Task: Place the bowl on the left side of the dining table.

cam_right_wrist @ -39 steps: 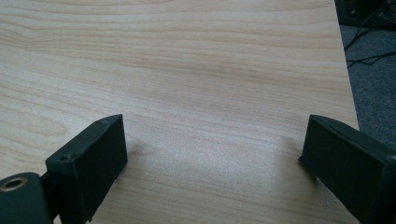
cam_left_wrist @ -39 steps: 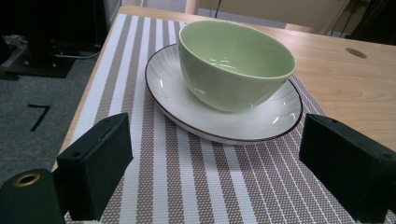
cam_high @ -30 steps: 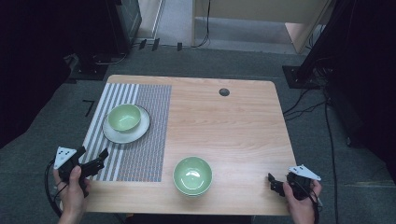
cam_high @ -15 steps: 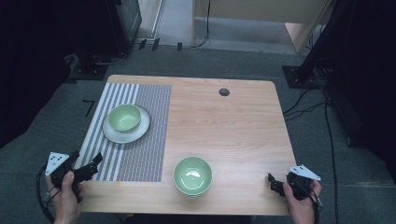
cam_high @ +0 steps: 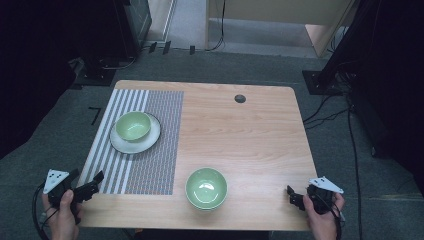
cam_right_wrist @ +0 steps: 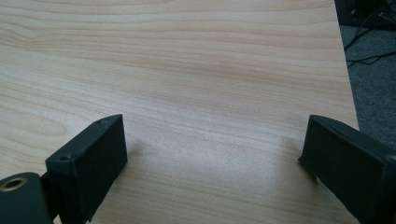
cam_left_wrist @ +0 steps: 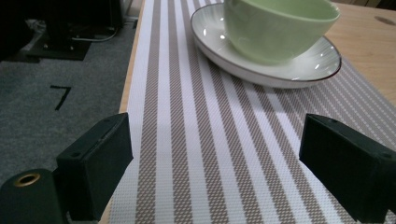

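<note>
A green bowl [cam_high: 133,125] sits on a white plate [cam_high: 150,140] on the striped placemat [cam_high: 150,165] at the table's left. The same bowl [cam_left_wrist: 280,28] and plate [cam_left_wrist: 280,70] lie ahead of my left gripper [cam_left_wrist: 215,172], whose jaws stand wide apart over the mat [cam_left_wrist: 196,140], holding nothing. That left gripper [cam_high: 89,185] hovers at the mat's near left corner. A second green bowl [cam_high: 206,187] rests on bare wood near the front edge. My right gripper [cam_high: 295,197] is at the front right corner, open over bare wood [cam_right_wrist: 210,93] with nothing between its jaws [cam_right_wrist: 215,172].
A small dark round hole [cam_high: 240,98] marks the table's far side. Cables [cam_high: 345,115] and dark stands surround the table on the grey floor. Bare wood spans the table's middle and right.
My left gripper has drifted down and left, from over the mat toward the table's near left corner. The right gripper has stayed put.
</note>
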Tool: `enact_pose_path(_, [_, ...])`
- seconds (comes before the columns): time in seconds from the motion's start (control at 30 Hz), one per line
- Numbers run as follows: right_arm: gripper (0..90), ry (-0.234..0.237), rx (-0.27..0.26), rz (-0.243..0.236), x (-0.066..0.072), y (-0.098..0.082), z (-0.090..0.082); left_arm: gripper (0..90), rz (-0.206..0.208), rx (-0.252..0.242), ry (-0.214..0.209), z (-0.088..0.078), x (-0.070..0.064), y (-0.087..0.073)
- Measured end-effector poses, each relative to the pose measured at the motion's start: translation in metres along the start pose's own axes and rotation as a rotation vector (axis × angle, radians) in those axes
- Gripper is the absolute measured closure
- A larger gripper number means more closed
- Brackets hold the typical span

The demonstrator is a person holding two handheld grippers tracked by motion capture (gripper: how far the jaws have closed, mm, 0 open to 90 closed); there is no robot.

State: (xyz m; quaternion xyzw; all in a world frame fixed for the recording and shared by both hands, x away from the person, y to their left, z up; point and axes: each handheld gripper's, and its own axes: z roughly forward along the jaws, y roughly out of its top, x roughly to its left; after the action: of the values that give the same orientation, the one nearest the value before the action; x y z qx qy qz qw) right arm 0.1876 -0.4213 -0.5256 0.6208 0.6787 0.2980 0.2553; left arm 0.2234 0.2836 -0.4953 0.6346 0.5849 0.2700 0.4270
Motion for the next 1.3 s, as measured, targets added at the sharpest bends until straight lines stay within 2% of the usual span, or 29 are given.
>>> enact_pose_path(0.33, [6.3, 0.0, 0.0, 0.0, 0.0, 0.0, 0.0, 8.8, 0.009, 0.053, 0.011, 0.008, 0.005, -0.009])
enact_pose_path(1.3, [6.3, 0.0, 0.0, 0.0, 0.0, 0.0, 0.0, 8.8, 0.046, 0.129, 0.022, 0.017, 0.0, -0.012])
